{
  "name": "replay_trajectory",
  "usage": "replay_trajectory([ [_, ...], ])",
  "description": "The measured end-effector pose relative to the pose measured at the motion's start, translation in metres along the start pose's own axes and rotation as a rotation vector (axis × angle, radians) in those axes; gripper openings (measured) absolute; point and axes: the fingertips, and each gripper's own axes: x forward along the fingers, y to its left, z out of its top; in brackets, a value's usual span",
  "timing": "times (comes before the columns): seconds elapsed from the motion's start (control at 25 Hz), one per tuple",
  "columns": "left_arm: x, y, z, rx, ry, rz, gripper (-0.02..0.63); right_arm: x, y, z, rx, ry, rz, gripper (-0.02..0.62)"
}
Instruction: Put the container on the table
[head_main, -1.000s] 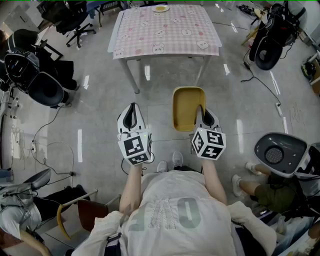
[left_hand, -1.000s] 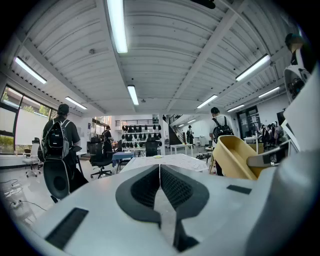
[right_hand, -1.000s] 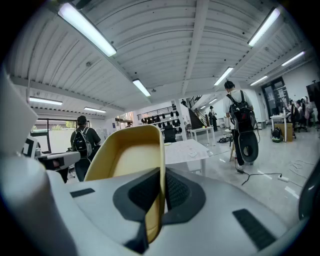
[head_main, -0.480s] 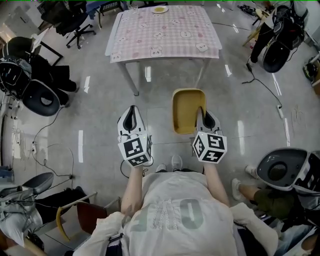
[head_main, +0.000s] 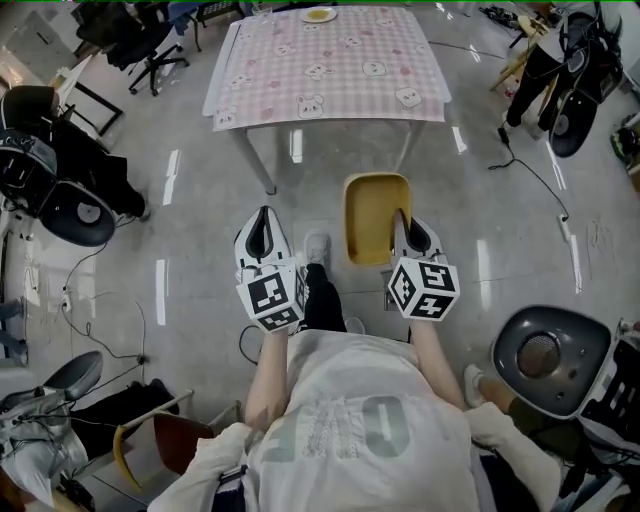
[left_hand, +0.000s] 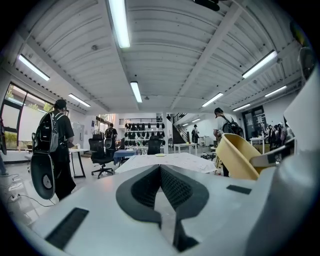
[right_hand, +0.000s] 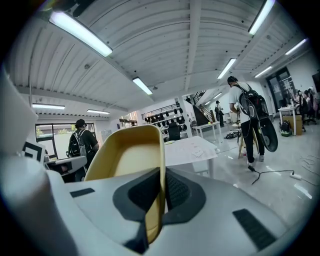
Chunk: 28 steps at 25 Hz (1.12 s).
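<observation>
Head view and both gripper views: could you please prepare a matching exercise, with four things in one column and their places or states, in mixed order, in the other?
Column one:
1. left gripper
2. right gripper
3. yellow container
4. small dish

Column two:
A. shut on a rim
B. at the far edge of the table
C. shut, with nothing between the jaws
D. held in the air above the floor, short of the table

Pairs: 1-C, 2-A, 3-D, 4-B
</observation>
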Motion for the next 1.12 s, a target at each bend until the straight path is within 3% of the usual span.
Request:
replay_trajectory([
  [0.2, 0.081, 0.01, 0.011, -0.038, -0.004, -0.018, 0.028, 0.064, -0.01, 0.037, 0.01, -0.013, -0.011, 0.031],
  [0.44, 0.211, 0.028, 0.049, -0.054, -0.069, -0.074, 0.028, 0.177, -0.024, 0.085, 0.006, -0.029, -0.061, 0.031],
  [0.8, 0.374, 0.063, 0.091, -0.016, -0.067, -0.171, 0.028, 0.317, -0.014, 0.147, 0.016, -0.007, -0.127, 0.031],
  [1.12, 0.437, 0.071, 0.087, -0.029, -0.043, -0.145, 0.028, 0.378, -0.032, 0.148, 0.04, 0.053, -0.126, 0.031],
])
